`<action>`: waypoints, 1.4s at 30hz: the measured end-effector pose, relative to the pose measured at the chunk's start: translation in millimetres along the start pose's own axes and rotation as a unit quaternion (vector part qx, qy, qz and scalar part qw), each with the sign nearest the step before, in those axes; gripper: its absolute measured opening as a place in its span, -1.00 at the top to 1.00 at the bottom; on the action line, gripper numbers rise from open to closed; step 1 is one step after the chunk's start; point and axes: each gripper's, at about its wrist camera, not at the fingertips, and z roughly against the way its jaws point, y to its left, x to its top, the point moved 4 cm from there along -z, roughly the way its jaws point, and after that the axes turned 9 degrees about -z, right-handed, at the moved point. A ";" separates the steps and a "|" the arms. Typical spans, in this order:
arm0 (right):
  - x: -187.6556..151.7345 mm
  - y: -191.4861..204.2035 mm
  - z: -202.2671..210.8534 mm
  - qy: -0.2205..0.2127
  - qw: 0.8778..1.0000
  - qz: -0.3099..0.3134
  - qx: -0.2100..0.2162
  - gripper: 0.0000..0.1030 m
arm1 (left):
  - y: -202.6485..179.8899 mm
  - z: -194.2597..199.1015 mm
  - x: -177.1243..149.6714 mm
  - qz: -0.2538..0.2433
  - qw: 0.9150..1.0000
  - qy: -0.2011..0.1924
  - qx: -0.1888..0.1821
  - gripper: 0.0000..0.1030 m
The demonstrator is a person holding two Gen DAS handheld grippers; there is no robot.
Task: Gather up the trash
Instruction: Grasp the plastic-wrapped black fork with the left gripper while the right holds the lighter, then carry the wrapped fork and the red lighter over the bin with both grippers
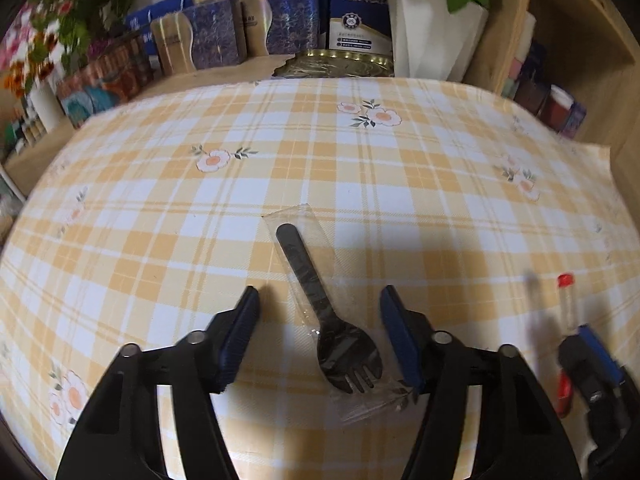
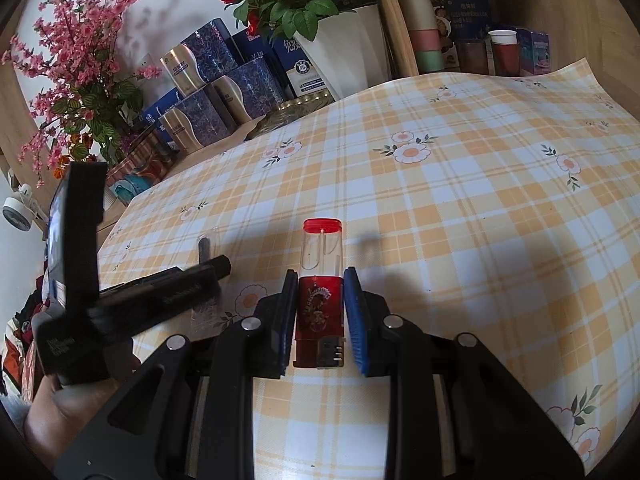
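The left tool [image 1: 320, 292] is hanging open over the counter [image 1: 420, 184], its two blue-padded fingers straddling a black plastic spork [image 1: 320, 312] without touching it. The spork is lying flat in the near middle of the checked cloth, sealed in a clear wrapper [image 1: 308, 216], handle pointing far and tines near.

The right tool [image 2: 320, 280] is gripping a red lighter [image 2: 319, 304] by its printed body, the pads pressing on both flat sides and the clear far end sticking out toward the far side of the counter.

As for handling, the spork is probably very light and fairly stiff, but the film around it looks slick and crinkly, so it is likely to skate or slip if pinched by the loose wrapper alone. The best hold seems to be across the narrow neck where handle meets bowl, pinching plastic and film together. Lying so flat, it is giving the fingers little edge to catch. The lighter is looking small, rigid and smooth-sided, and it is sitting squarely in the pads.

Count: one spork in one wrapper, one lighter, two tools.
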 end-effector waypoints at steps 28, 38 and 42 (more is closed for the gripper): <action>-14.3 37.6 103.7 -0.034 0.997 0.072 0.022 0.49 | 26.5 174.7 -79.9 -0.040 0.980 -0.076 -0.179 0.81; -80.4 26.9 177.7 -0.026 0.994 0.104 0.020 0.49 | -3.5 218.0 -184.3 -0.096 0.968 -0.062 -0.225 0.81; -109.0 19.1 191.2 -0.018 0.995 0.098 0.020 0.49 | -19.2 219.7 -224.8 -0.123 0.960 -0.052 -0.247 0.81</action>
